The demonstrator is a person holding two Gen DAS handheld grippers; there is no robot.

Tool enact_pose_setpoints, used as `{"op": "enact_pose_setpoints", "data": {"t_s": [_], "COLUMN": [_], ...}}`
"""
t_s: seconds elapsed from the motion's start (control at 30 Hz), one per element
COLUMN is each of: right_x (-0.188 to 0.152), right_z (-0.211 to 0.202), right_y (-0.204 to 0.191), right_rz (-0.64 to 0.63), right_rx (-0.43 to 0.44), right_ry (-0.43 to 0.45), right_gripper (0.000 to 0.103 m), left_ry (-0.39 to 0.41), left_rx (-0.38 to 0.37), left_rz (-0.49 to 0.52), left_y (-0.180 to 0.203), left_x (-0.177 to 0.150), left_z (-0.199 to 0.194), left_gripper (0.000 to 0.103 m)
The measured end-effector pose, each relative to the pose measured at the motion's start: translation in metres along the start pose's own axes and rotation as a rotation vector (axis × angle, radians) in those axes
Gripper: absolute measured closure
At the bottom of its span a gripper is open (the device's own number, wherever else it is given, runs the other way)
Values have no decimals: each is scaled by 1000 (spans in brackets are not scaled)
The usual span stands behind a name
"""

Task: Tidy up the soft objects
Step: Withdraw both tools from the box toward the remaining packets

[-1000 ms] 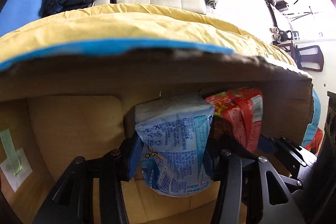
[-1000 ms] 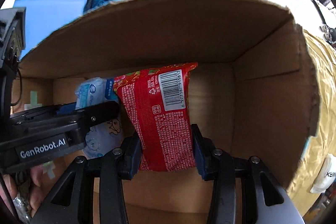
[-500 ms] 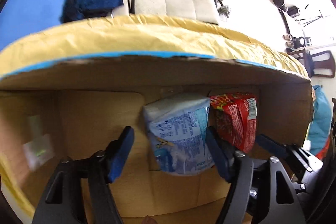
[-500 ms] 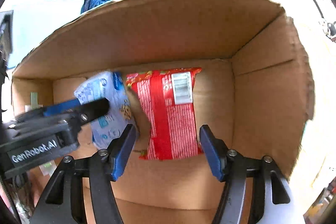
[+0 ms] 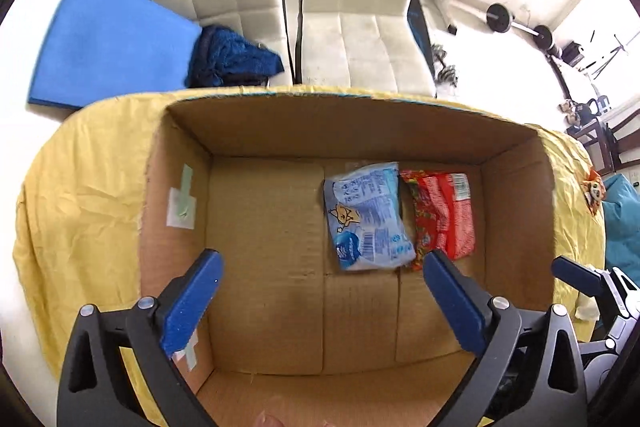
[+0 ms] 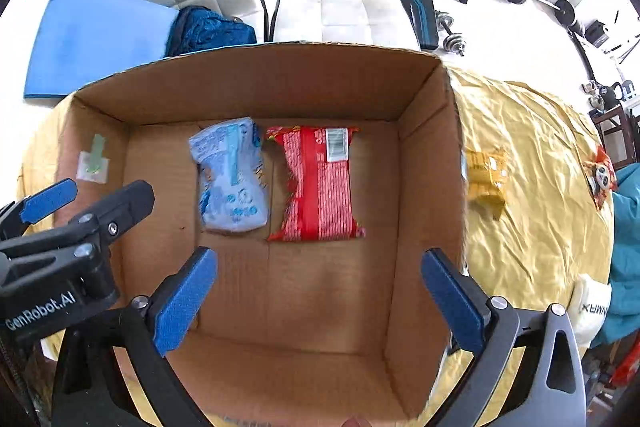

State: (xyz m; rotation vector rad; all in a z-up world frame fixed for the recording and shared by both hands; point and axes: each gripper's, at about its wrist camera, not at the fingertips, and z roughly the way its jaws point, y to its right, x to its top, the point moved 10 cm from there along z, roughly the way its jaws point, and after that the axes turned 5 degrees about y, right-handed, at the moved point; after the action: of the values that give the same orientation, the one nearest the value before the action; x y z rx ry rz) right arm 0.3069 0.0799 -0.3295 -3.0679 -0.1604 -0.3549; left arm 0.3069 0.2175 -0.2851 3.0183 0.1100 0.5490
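A light blue soft packet (image 5: 366,217) (image 6: 232,175) and a red packet (image 5: 442,213) (image 6: 318,183) lie side by side on the floor of an open cardboard box (image 5: 264,247) (image 6: 424,155). My left gripper (image 5: 320,291) is open and empty, held above the box on the near side. My right gripper (image 6: 320,291) is open and empty above the box too. The left gripper also shows in the right wrist view (image 6: 86,205) at the left.
The box stands on a yellow cloth (image 6: 532,147). On the cloth to the right of the box lie a yellow packet (image 6: 486,173), a small red panda-print item (image 6: 600,175) and a white packet (image 6: 590,303). White chairs (image 5: 360,7), a blue mat (image 5: 108,43) and weights stand behind.
Both grippers let go of their packets, opened wide and rose back out of the box. The blue and red packets now lie flat on the box floor.
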Motion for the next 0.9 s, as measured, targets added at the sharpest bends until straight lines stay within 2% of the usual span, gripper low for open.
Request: {"op": "enact_pose_setpoints", "data": {"t_s": [0.13, 0.33, 0.7, 0.9], "right_x": [-2, -15, -41, -59], "right_z": [-18, -39, -110, -139], "right_y": [5, 4, 1, -4], "right_rz": [5, -2, -7, -19], "right_rx": [11, 12, 39, 67], "right_ry": [22, 51, 139, 151], "right_gripper": [0, 0, 0, 0], "left_ry": [35, 118, 132, 132], "left_rx": [-7, 29, -3, -17], "left_rz": [-7, -14, 5, 4], "left_y": [-8, -8, 9, 13], "left_x": [6, 2, -34, -49], "left_z": [0, -38, -96, -122], "left_gripper": [0, 0, 0, 0]}}
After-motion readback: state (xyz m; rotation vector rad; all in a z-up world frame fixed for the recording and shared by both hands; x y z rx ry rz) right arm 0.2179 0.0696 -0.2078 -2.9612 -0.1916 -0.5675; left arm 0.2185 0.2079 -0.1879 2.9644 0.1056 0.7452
